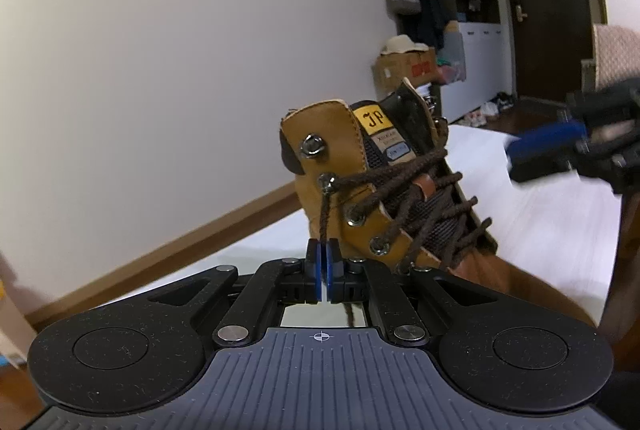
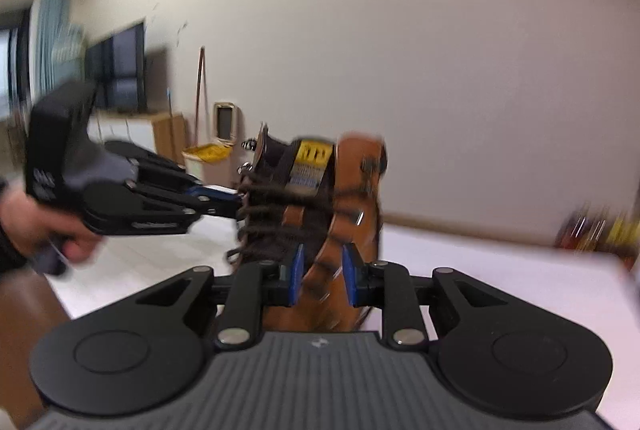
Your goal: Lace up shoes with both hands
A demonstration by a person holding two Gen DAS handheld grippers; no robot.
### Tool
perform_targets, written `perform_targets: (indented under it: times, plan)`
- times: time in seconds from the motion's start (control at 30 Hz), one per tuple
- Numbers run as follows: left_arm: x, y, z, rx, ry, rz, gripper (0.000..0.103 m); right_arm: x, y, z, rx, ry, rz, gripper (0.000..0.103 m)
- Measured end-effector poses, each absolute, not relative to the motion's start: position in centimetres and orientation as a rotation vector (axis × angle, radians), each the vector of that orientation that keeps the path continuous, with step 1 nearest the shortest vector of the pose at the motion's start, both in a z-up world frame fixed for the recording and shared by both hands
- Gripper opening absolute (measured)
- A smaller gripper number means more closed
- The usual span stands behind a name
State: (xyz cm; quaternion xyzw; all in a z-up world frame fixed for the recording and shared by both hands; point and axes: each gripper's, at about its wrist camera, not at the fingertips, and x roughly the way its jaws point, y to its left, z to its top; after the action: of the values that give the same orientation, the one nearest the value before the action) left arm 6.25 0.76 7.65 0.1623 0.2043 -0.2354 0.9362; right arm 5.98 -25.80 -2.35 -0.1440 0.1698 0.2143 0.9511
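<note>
We have the tan boot (image 1: pixel 360 186) standing upright on the white bench (image 1: pixel 540 214), its dark brown lace (image 1: pixel 420 186) already crossed up the tongue to the upper hooks, with the topmost hook on the near side bare. Our left gripper (image 1: pixel 322 262) sits low against the boot's near side, its blue fingers (image 1: pixel 318 266) pressed together on the free end of the lace, which drops straight down from the second hook into them. Our right gripper (image 2: pixel 322 270) is close in on the boot's other side; its fingers (image 2: pixel 296 270) stand partly apart with the boot's leather behind the gap, and through the blur we cannot make out any lace between them, so we judge that hand to be empty and its fingers not yet pressing on anything. The step in hand, as we read it, is securing both lace ends so they can be drawn up and hooked. To do it well, we should keep the left pinch firm and the strand gently taut, so the crossings below do not slacken, while we settle the right gripper before closing it: the blur suggests it is moving fast, and a snatch at a thin cord could close on the eyelet flap instead. We want the right-hand end gripped near its hook.
</note>
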Motion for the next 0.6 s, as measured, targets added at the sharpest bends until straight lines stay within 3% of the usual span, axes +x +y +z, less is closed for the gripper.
perform_targets:
  times: [0.2, 0.47, 0.6]
  plan:
    - [6.6, 0.9, 7.7, 0.315, 0.407, -0.472, 0.002, 6.1, -23.0, -2.6, -0.653, 0.206, 0.386, 0.026]
    - [7.0, 0.6, 7.4, 0.292, 0.399, -0.480, 0.002, 5.0, -19.8, -4.5, -0.920, 0.128, 0.387, 0.025]
    - [7.2, 0.7, 7.4, 0.284, 0.392, -0.482, 0.003, 4.9, -18.4, -5.6, -1.045, 0.089, 0.389, 0.018]
